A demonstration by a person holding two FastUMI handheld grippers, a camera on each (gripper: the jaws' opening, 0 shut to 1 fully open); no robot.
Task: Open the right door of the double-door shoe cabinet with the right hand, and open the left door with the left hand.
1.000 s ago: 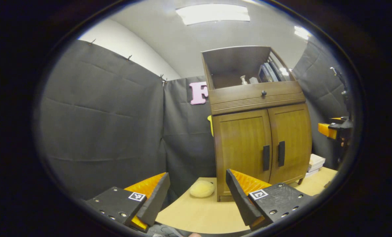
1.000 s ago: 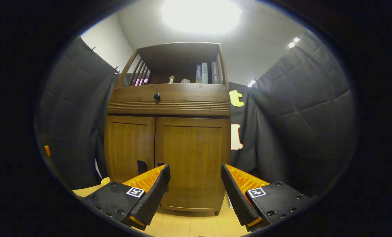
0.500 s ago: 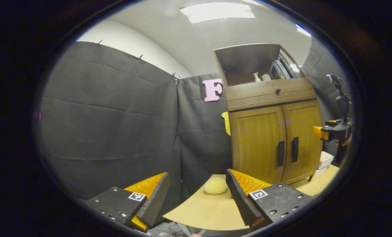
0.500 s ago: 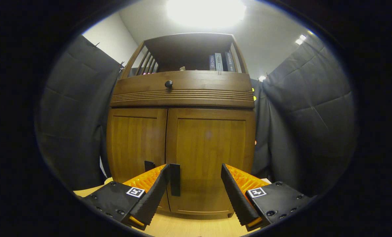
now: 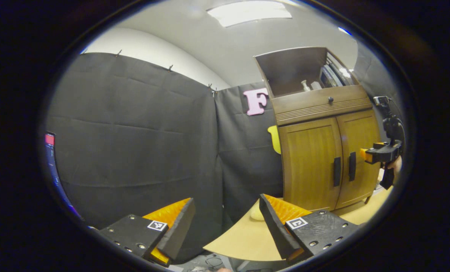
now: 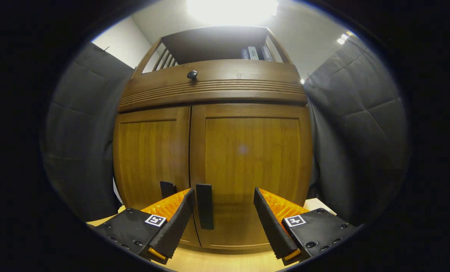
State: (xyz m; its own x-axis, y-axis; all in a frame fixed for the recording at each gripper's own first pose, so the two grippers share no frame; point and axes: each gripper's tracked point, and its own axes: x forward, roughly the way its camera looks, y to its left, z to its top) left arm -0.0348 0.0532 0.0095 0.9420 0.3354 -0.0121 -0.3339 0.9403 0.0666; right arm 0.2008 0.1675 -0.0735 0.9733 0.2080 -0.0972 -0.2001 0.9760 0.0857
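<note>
A brown wooden shoe cabinet (image 6: 213, 151) stands close in front in the right gripper view, both doors shut. The right door (image 6: 251, 166) carries a dark vertical handle (image 6: 204, 206) that lies between my right gripper's (image 6: 224, 196) open fingers, nearer the left one, without touching. The left door's handle (image 6: 167, 188) peeks out behind that finger. In the left gripper view the cabinet (image 5: 329, 151) sits far off to the right with its two handles (image 5: 337, 171) side by side. My left gripper (image 5: 225, 206) is open and holds nothing. The right gripper (image 5: 376, 155) shows there beside the cabinet's right door.
The cabinet stands on a light wooden table (image 5: 247, 238). A pale yellow round object (image 5: 256, 213) lies on it left of the cabinet. Books (image 6: 255, 53) and a small bottle (image 5: 305, 85) sit in the open top shelf, above a drawer with a dark knob (image 6: 191, 74). Black cloth walls surround.
My right gripper has moved closer to the cabinet, bringing the right door's handle between its fingers. My left gripper has swung leftward, so the cabinet slid to the right of its view.
</note>
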